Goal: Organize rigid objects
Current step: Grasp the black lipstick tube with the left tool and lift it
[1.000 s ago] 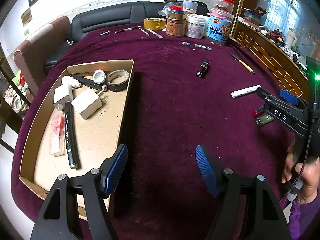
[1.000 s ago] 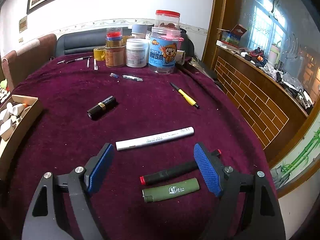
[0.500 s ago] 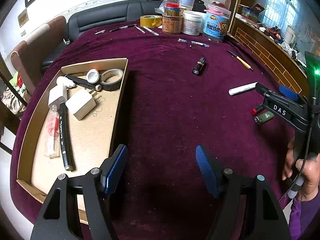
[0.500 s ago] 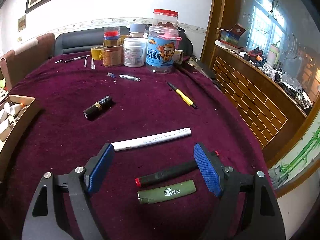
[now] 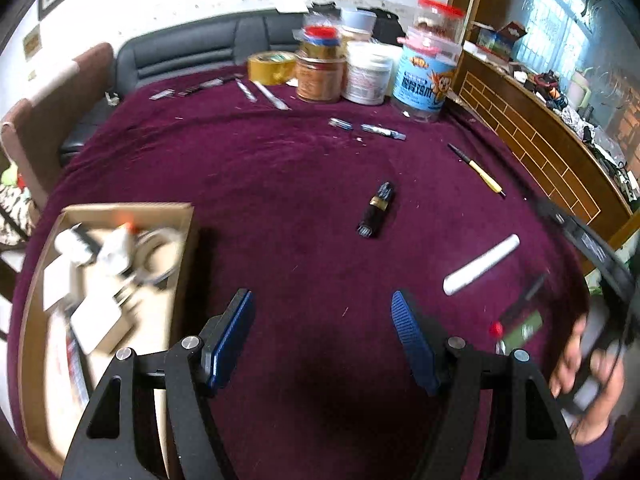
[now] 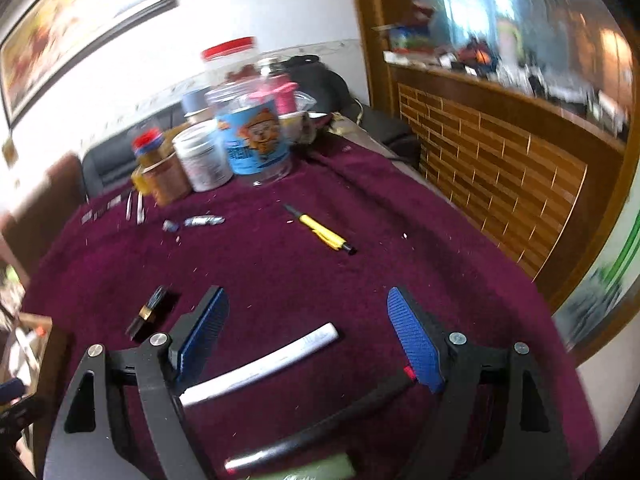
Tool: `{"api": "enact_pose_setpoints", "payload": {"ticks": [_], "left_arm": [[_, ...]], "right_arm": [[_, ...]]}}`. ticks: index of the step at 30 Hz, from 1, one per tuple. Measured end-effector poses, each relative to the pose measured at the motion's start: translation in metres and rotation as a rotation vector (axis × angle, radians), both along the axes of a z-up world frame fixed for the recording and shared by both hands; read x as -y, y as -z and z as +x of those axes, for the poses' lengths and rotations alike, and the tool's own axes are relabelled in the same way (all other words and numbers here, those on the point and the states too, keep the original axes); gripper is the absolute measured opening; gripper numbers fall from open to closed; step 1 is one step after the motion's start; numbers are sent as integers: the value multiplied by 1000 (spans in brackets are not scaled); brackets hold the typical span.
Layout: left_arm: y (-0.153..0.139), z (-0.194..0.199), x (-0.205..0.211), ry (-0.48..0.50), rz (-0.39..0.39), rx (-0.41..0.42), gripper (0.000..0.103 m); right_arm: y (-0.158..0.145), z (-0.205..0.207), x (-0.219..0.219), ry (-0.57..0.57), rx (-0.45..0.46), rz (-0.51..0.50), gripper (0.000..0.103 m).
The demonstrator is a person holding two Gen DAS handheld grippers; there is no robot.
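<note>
Rigid bits are scattered all over the maroon tablecloth: a black lipstick tube mid-table, a white marker to its right, a yellow pen further back. My left gripper hangs spread over bare cloth, nothing between its blue pads. My right gripper is spread too, with the marker lying across the gap below it and not pinched. A black red-tipped pen and a green lighter lie close under it. Jars and a tape roll crowd the far edge. Only the left view properly shows the cardboard box with chargers and tape inside, plus my right hand. It's all pretty blurred.
</note>
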State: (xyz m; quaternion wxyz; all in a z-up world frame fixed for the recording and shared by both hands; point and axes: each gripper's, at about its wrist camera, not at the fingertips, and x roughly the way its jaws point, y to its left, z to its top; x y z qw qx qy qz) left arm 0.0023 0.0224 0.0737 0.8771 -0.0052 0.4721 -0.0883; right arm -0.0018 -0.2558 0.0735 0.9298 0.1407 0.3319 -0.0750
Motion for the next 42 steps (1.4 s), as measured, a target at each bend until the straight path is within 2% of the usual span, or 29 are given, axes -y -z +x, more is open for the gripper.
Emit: {"api": "enact_pose_setpoints", "payload": {"ticks": [6,11,17,18,19,20,21,22,23,29,33,38,42], "left_arm": [[26,72,34,19,11,9,65],[44,104,50,52,10,-20,64],[60,117,64,85,22,-37,63],[62,117,66,94,29,-37,62],[62,116,69,104,53,-20,55],[63,115,71,111,70,-13,44],[63,113,73,116,105,0,38],[63,114,75,118,122,8,22],[62,113,76,122,133,12,14],[59,109,67,85,92,11,14],[44,93,53,70,61,28,14],[17,49,25,69,-25,54,14],[1,10,-6,55,-122,51,14]], "right_arm": [[15,-2,32,46,3,172,82],[24,4,28,15,-54,200,82],[24,4,26,3,-53,200,82],[24,4,26,3,-54,199,82],[24,4,26,3,-56,199,82],[25,4,26,4,-57,202,82],[25,5,27,5,-58,204,82],[25,6,27,6,-60,206,82],[26,6,28,7,-63,209,82],[29,9,27,3,-82,206,82],[32,12,28,10,-90,199,82],[37,15,31,17,-102,201,82],[36,13,30,22,-91,180,82]]}}
